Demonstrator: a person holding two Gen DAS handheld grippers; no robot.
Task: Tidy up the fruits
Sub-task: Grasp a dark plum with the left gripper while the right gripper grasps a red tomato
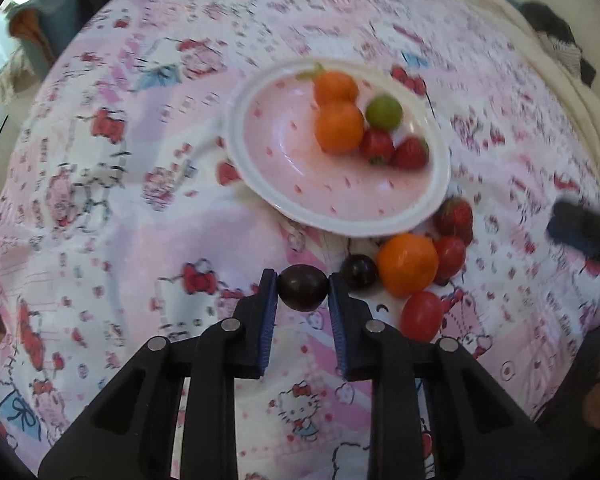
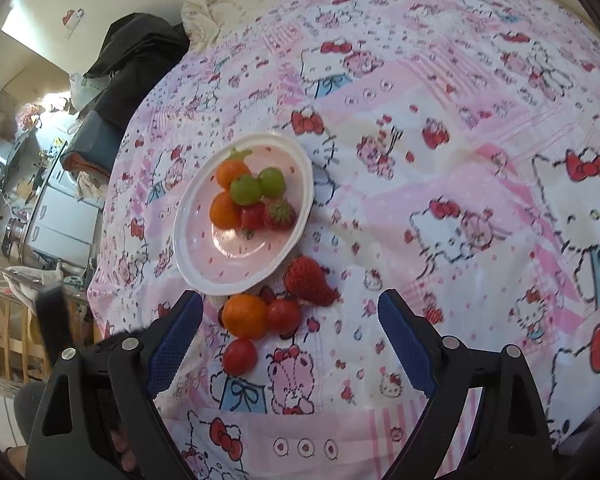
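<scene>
My left gripper [image 1: 302,280] is shut on a dark grape [image 1: 302,287], held just above the cloth in front of the pink plate [image 1: 284,200]. The plate holds two oranges [image 1: 338,126], green grapes [image 1: 384,111] and strawberries [image 1: 410,154]. Beside the plate on the cloth lie another dark grape [image 1: 359,272], an orange [image 1: 407,264], two red tomatoes [image 1: 421,316] and a strawberry [image 1: 454,218]. My right gripper [image 2: 290,312] is open and empty, above the loose orange [image 2: 244,316], tomatoes [image 2: 240,356] and strawberry [image 2: 308,286], near the plate [image 2: 188,248].
A pink Hello Kitty cloth [image 2: 440,160] covers the table. Dark clothing [image 2: 136,60] and a cream cloth [image 2: 228,4] lie at the far edge. Room furniture [image 2: 56,208] shows past the left edge. The right gripper's tip [image 1: 580,228] shows at the right of the left wrist view.
</scene>
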